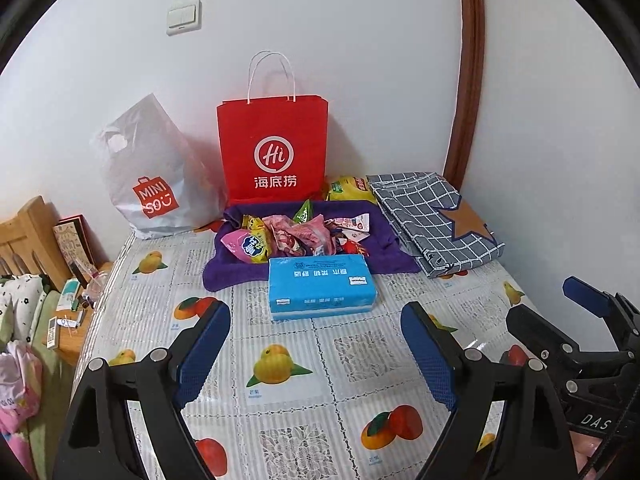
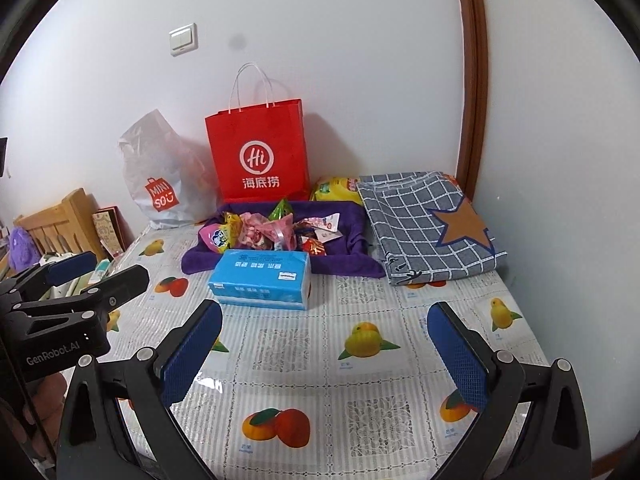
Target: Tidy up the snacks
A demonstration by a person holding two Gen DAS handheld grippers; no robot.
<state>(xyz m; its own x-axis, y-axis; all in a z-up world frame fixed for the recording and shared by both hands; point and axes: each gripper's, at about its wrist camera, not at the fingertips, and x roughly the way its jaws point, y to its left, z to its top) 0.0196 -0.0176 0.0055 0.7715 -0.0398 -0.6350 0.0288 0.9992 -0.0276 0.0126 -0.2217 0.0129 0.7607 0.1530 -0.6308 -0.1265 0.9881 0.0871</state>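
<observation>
Two grippers, both spread wide with nothing between the pads. Left gripper [image 1: 316, 344] hovers over the fruit-print tablecloth [image 1: 320, 364] in the lower middle of its own view, and the right gripper [image 2: 324, 344] does the same in its view. Each also pokes into the other's frame at the side edge.

Snack packets [image 1: 296, 234] sit in a loose heap on a purple towel [image 1: 224, 276] just above the centre of the frame. I can make out a pink pouch [image 1: 244, 246], a green triangular packet [image 1: 305, 211] sticking up, and some red-and-white wrappers on the right of the pile. A yellow bag [image 1: 349, 188] lies behind the towel, next to the red paper bag [image 1: 274, 148] standing against the wall. Whether that heap is the sorted result or the mess still to sort, I honestly can't tell.

Handling guess: these are light, crinkly foil and plastic pouches, slippery and easy to crush if puffed with air. I'd pinch a sealed edge or a corner instead of the belly. They overlap, so lifting one will probably drag its neighbours.

Blue tissue pack [image 1: 322, 286] sits touching the towel's front edge, right in the approach path, so reaching over it looks awkward. Folded checked cloth [image 1: 432, 220] is at centre right, white plastic bag [image 1: 156, 184] at centre left.
</observation>
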